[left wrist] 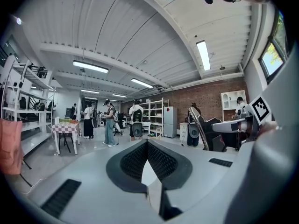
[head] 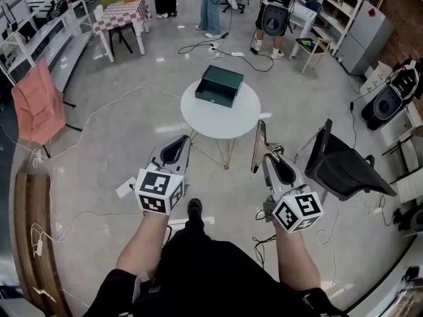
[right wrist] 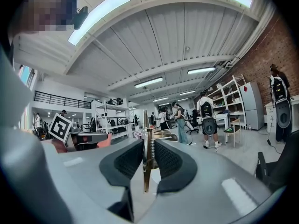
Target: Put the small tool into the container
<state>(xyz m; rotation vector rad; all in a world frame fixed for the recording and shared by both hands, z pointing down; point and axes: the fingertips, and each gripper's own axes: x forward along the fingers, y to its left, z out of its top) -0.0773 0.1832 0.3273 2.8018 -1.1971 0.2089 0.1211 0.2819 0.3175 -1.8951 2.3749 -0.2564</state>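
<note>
White round counter (head: 228,127) holds a green container (head: 220,84); short of it, my right gripper (right wrist: 148,143) pinches a thin metal tool (right wrist: 145,125), my left gripper (left wrist: 147,143) with fingers closed, empty.

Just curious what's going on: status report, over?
Left gripper shut, empty. Right gripper shut on metal tool. Green container on white round table ahead. Nothing in between.

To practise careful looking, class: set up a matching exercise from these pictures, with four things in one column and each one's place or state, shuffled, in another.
Things:
1. container
2. small tool
3. left tongs
4. pink cloth

Place or state:
A. shut, nothing held
B. on the round white table
C. draped at the far left
D. clamped in the right tongs

Pairs: 1-B, 2-D, 3-A, 4-C
</note>
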